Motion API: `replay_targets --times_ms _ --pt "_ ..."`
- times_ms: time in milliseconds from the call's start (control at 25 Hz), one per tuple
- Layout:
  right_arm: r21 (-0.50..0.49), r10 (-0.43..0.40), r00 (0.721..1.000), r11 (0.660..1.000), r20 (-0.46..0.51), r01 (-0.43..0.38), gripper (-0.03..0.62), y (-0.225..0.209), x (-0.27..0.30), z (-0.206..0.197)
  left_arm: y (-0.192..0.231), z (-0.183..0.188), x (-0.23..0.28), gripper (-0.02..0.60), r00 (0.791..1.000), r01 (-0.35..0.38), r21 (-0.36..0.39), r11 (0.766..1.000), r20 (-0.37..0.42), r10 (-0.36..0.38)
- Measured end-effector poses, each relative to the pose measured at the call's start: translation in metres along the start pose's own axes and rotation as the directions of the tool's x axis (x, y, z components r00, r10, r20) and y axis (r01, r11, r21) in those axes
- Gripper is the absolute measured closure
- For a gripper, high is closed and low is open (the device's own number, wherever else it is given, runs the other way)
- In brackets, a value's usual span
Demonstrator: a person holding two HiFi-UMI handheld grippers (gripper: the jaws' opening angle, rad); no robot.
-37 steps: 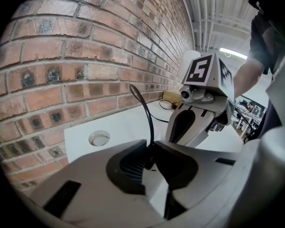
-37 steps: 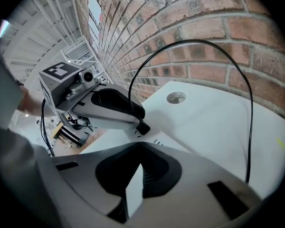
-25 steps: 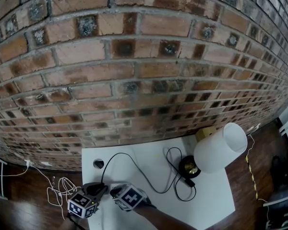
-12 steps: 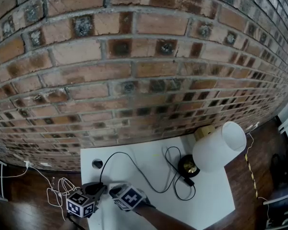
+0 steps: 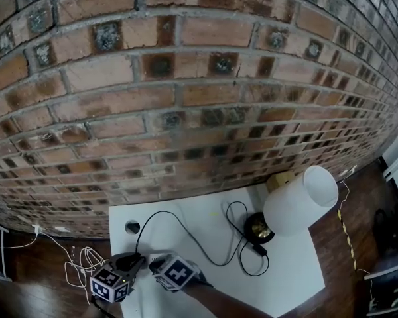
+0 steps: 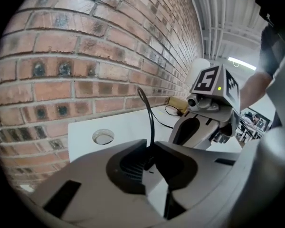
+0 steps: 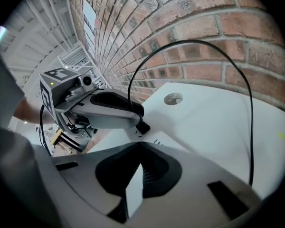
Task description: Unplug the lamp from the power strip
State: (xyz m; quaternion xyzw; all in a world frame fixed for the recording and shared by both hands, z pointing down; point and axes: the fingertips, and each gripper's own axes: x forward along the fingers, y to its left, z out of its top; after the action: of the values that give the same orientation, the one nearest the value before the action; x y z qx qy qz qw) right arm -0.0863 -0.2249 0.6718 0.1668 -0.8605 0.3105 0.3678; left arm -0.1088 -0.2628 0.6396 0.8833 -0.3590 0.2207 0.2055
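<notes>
The pull itself is the step in hand, and it looks set up but not yet made. At the near left edge of the table (image 5: 285,270) the two grippers sit close together over the strip (image 7: 154,145). The left gripper (image 6: 149,148) has its jaws pinched on the black plug (image 6: 146,161), and the cord (image 6: 147,110) rises straight out from between the tips. The right gripper (image 7: 138,151) is clamped on a white slab, which I take for the strip's edge, so it seems to be steadying the strip. From its view the plug appears seated on the strip's face, though I can't see the prongs. The cord arcs away across the table to the lamp (image 5: 298,201), which stands at the far right by the brick wall, well apart from both grippers.

Next, I'd say, the left gripper needs to draw the plug straight out along its prongs. The right should pin the strip so it doesn't lift with the plug. A skewed tug could bind the prongs or let the jaws slide up onto the cord.
</notes>
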Motion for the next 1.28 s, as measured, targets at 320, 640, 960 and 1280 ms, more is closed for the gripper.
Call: replay_targets --times_ms 320,640,960,1280 --pt "0.01 0.004 1.0 1.0 0.01 -0.004 0.597 -0.003 0.0 0.003 -0.012 0.006 0.007 0.53 0.996 0.009 0.225 0.974 -0.093 0.013" --pt "0.011 0.0 1.0 1.0 0.004 0.0 0.597 -0.004 0.002 0.003 0.009 0.118 -0.019 0.529 0.975 -0.015 0.126 0.992 0.22 -0.013" --pt "0.012 -0.008 1.0 1.0 0.021 0.007 0.595 -0.003 0.003 0.003 -0.003 0.098 -0.02 0.528 0.985 -0.005 0.172 0.985 0.17 -0.025" --pt "-0.008 -0.018 0.999 1.0 0.026 0.019 0.595 -0.002 0.001 0.003 0.0 0.144 -0.042 0.523 0.958 -0.092 0.256 0.962 0.286 0.016"
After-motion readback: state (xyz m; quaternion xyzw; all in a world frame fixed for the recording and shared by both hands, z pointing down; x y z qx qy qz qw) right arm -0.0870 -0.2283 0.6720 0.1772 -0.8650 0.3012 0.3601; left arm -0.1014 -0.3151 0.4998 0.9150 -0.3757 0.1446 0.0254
